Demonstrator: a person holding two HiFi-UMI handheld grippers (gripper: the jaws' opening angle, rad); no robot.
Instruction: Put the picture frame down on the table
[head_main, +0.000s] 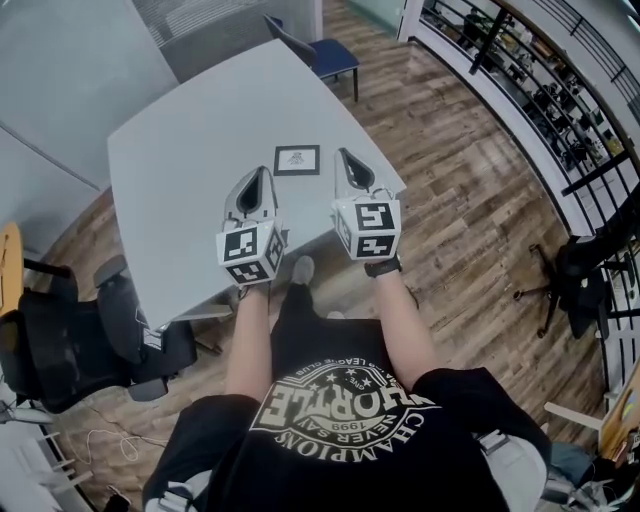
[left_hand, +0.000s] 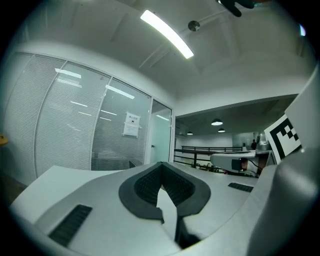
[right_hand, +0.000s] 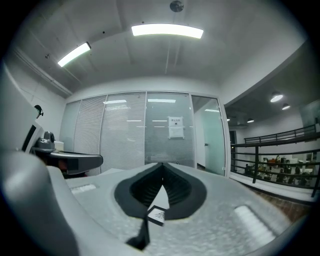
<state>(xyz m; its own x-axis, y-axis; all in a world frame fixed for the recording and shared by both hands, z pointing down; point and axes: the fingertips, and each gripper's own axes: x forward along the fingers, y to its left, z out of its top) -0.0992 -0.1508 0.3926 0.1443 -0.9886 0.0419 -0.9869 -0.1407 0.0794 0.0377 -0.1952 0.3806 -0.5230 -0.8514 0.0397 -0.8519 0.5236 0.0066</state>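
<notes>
A small black picture frame (head_main: 297, 159) with a white print lies flat on the grey table (head_main: 190, 130), near its front right corner. My left gripper (head_main: 257, 177) hovers just left of and nearer than the frame, jaws shut and holding nothing. On the frame's right side my right gripper (head_main: 344, 157) is likewise shut and empty. In the right gripper view the frame (right_hand: 158, 215) shows through the gap below the closed tips of the right gripper (right_hand: 162, 165). The left gripper (left_hand: 161, 165) shows only bare table (left_hand: 168, 210) through its gap.
A blue chair (head_main: 327, 54) stands at the table's far corner. A black office chair (head_main: 85, 345) is at the near left. To the right are wooden floor (head_main: 470, 190), a railing (head_main: 520, 70) and a black chair base (head_main: 565, 275). Glass partitions (right_hand: 145, 130) stand behind.
</notes>
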